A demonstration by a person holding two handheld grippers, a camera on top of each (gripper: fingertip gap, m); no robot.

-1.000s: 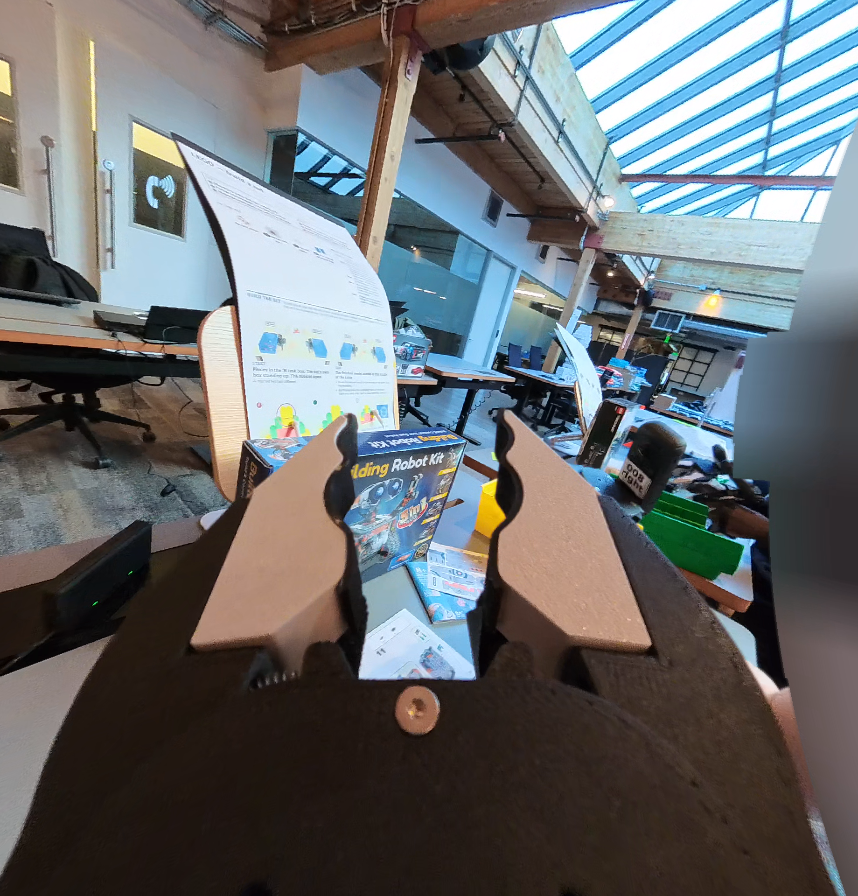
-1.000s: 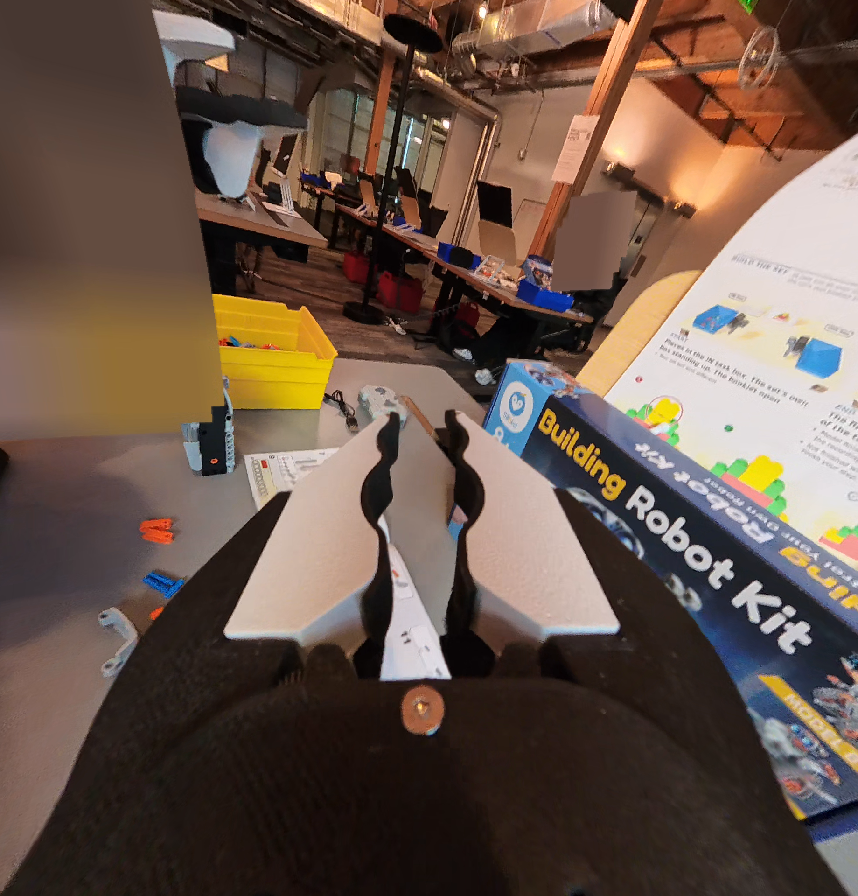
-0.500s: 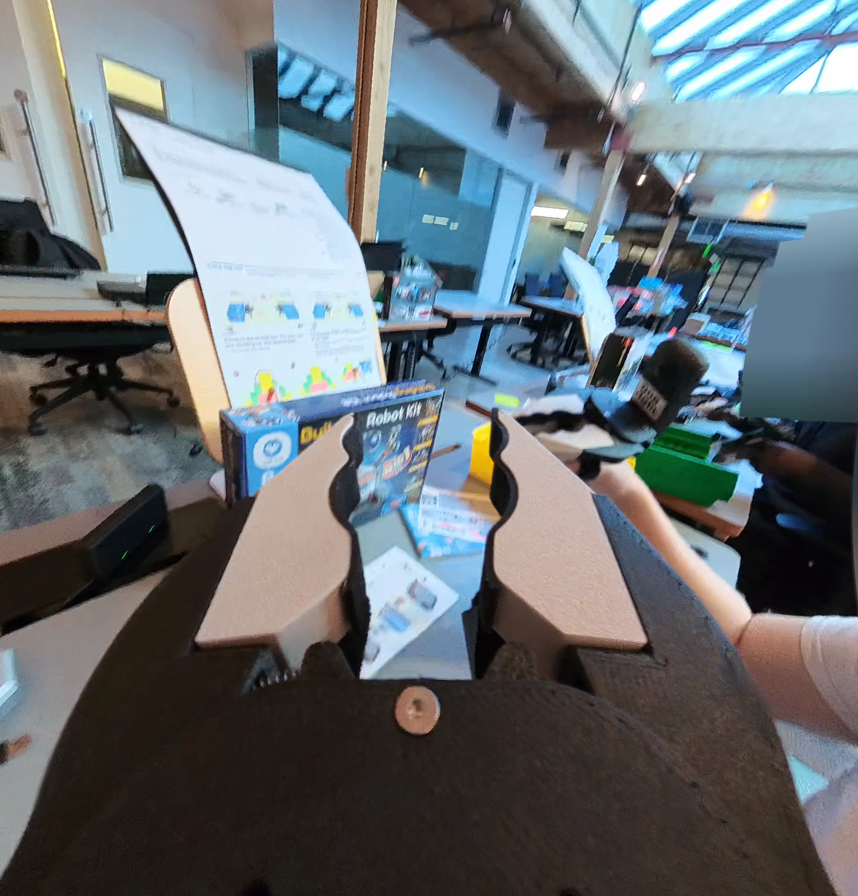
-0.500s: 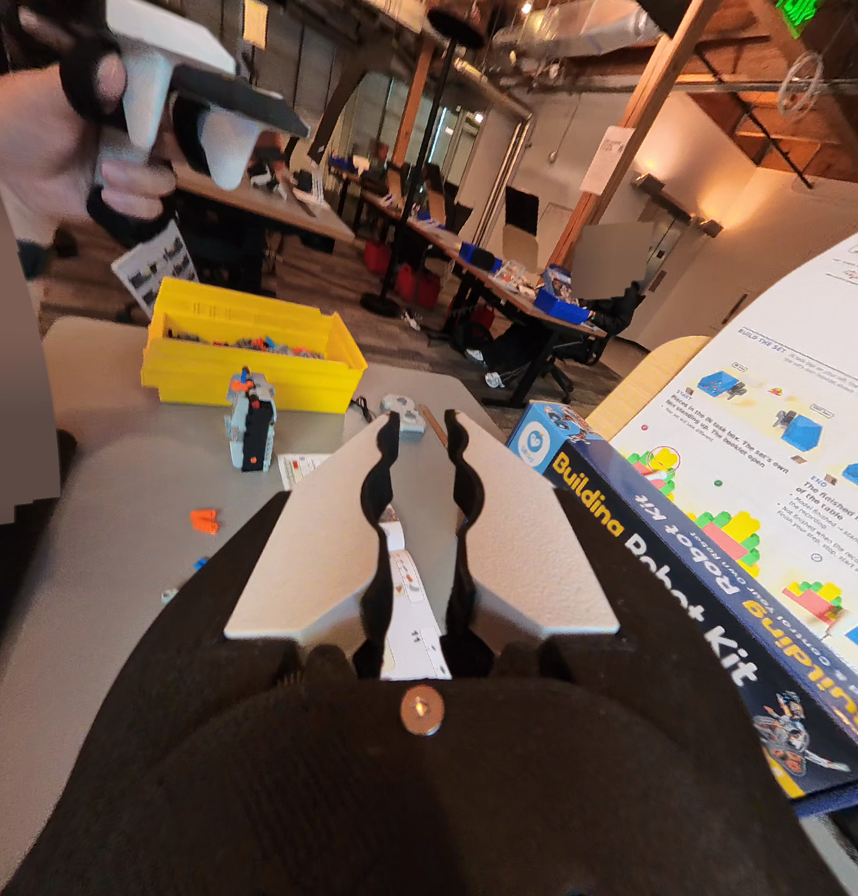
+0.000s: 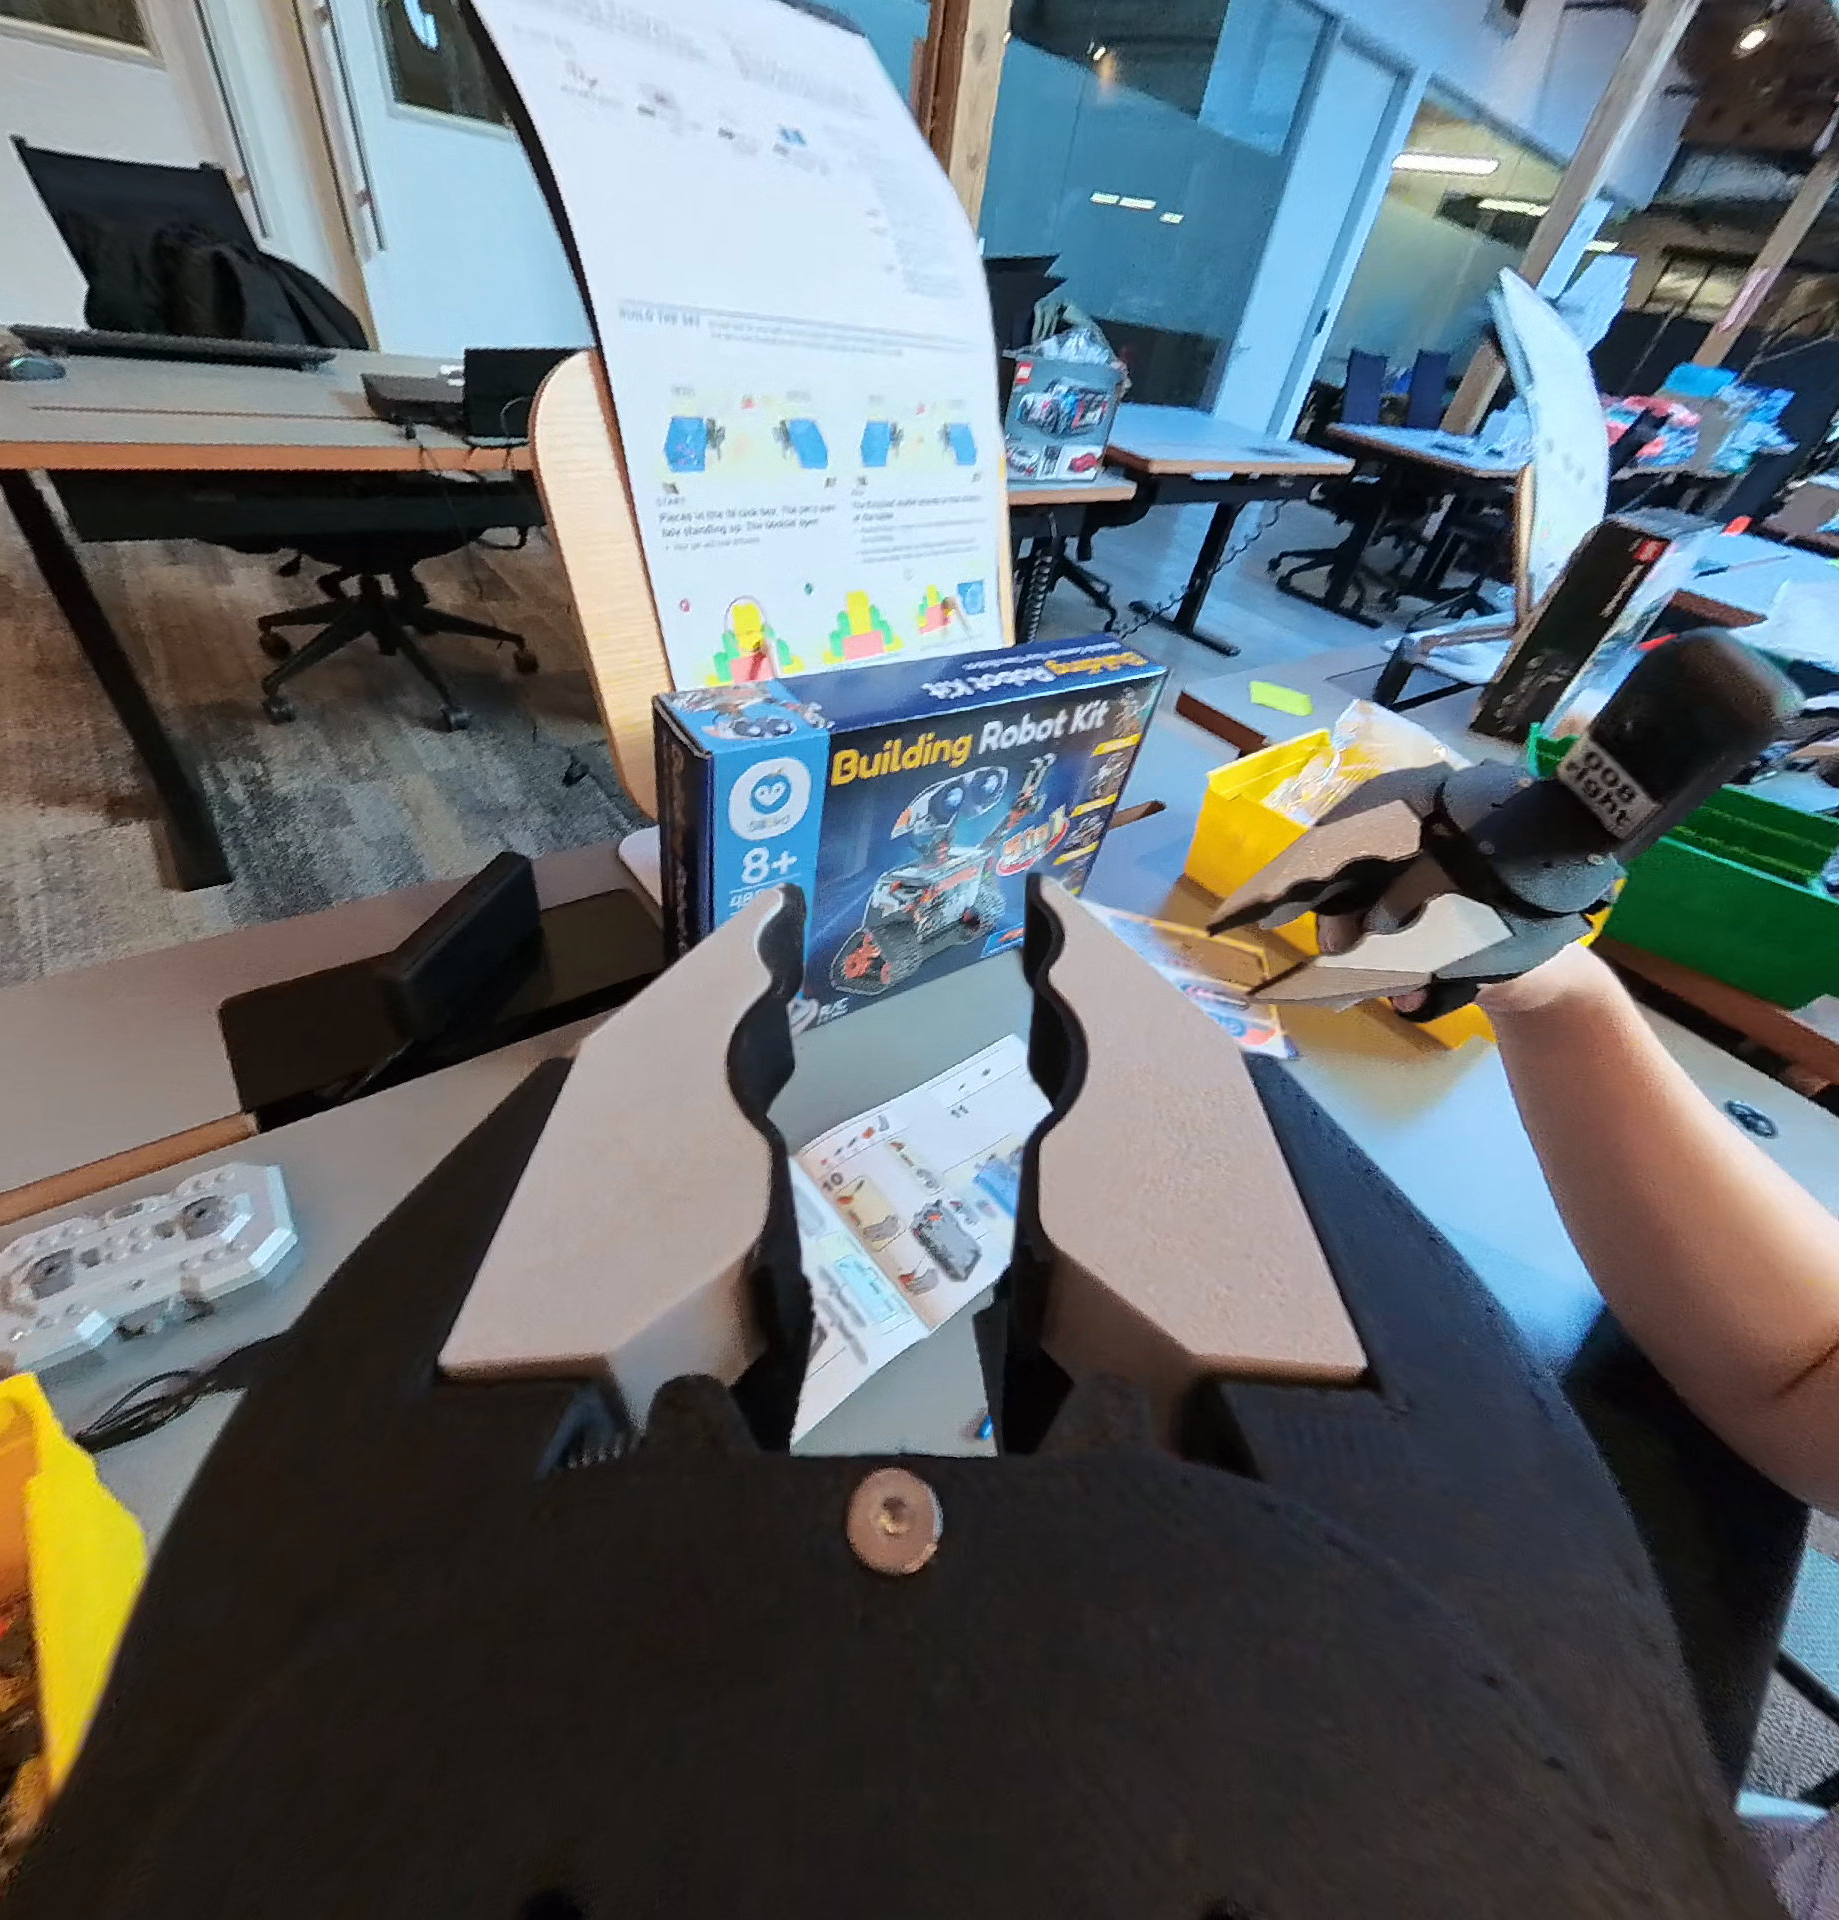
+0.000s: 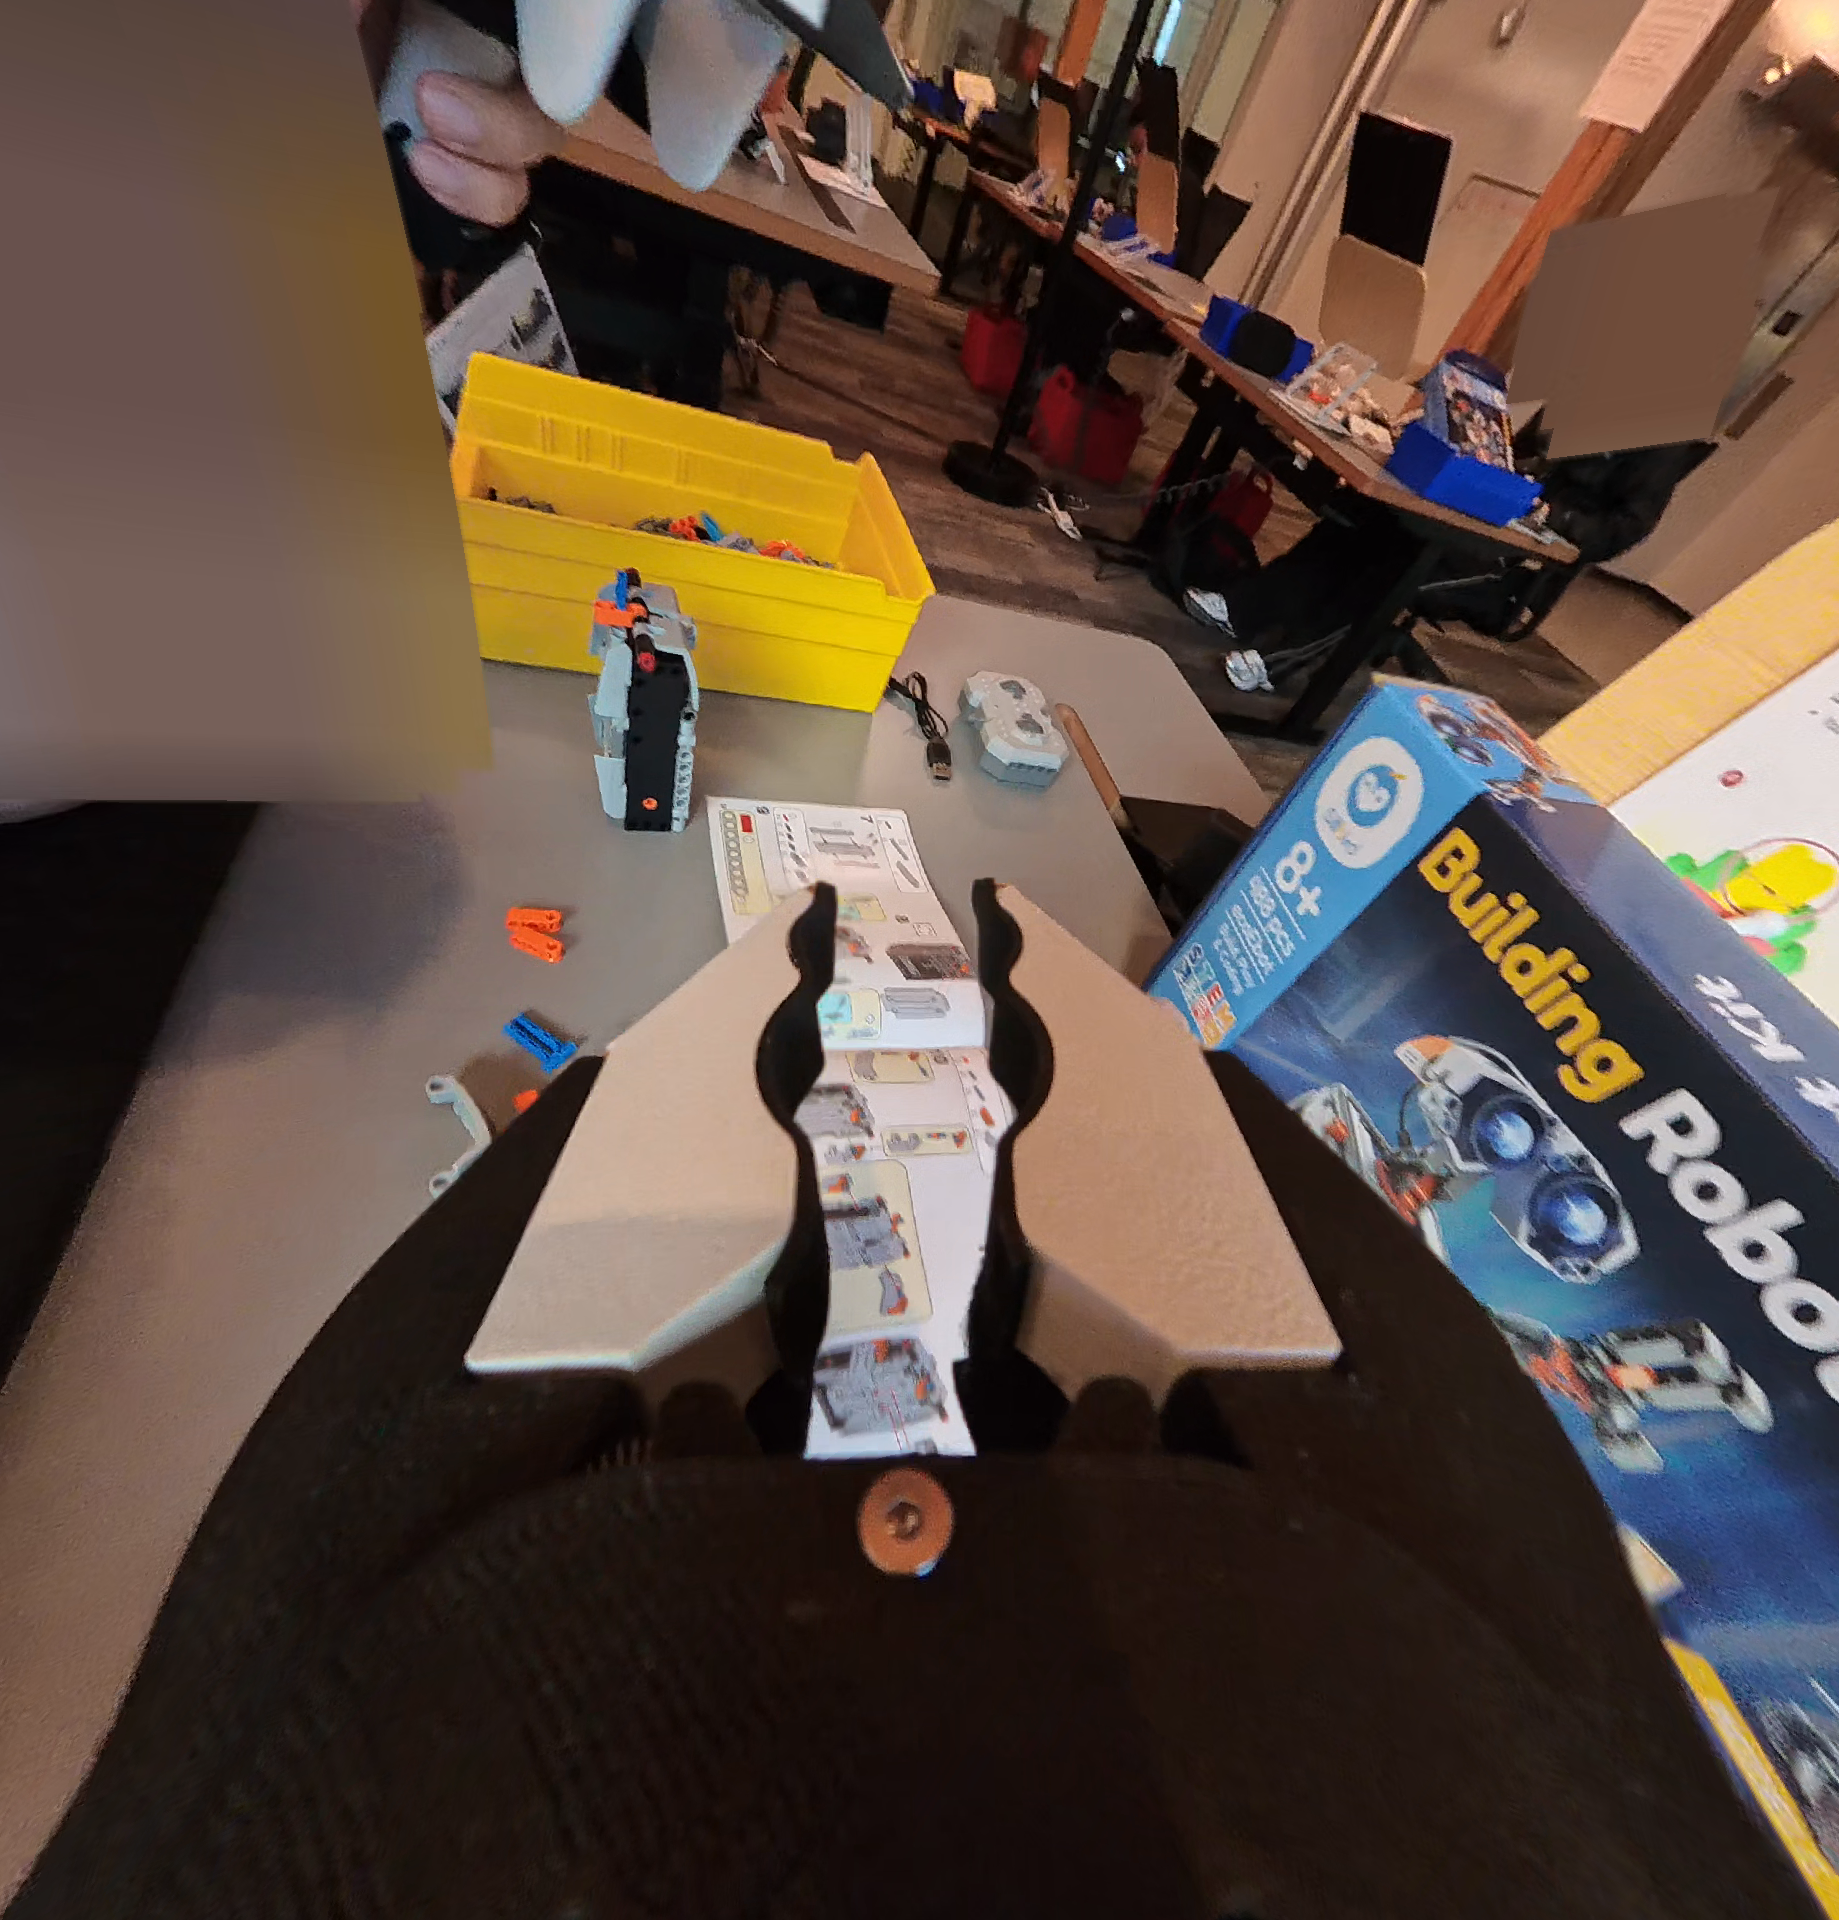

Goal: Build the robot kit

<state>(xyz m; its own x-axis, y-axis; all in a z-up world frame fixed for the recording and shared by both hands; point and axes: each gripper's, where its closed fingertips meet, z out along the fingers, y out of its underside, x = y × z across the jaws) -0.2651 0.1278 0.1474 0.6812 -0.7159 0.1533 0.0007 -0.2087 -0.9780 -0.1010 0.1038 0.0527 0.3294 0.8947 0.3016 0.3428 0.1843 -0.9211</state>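
Note:
My left gripper (image 5: pixel 915 902) is open and empty, held above the grey table (image 5: pixel 1414 1164). It points at an upright blue robot kit box (image 5: pixel 925 821). An open instruction booklet (image 5: pixel 899 1195) lies below its fingers. My right gripper (image 6: pixel 904 891) is open a little and empty, above the same booklet (image 6: pixel 894 1122), with the box (image 6: pixel 1466 1039) close on its right. The right gripper also shows in the left wrist view (image 5: pixel 1247 961), held by a hand to the right of the box. A partly built grey and black model (image 6: pixel 650 717) stands ahead of it.
A yellow bin (image 6: pixel 686 540) of small parts stands behind the model. A grey controller (image 6: pixel 1014 722) and a cable lie near the far edge. Orange pieces (image 6: pixel 534 932), a blue piece (image 6: pixel 536 1039) and a grey piece (image 6: pixel 458 1112) lie left. A curved poster board (image 5: pixel 780 364) rises behind the box. The left gripper's tips are roughly 20 cm from the right gripper's.
Both grippers have tilted down toward the table, so more of the booklet and loose parts shows. The right gripper has come into the left wrist view beside the box. Neither has taken hold of anything.

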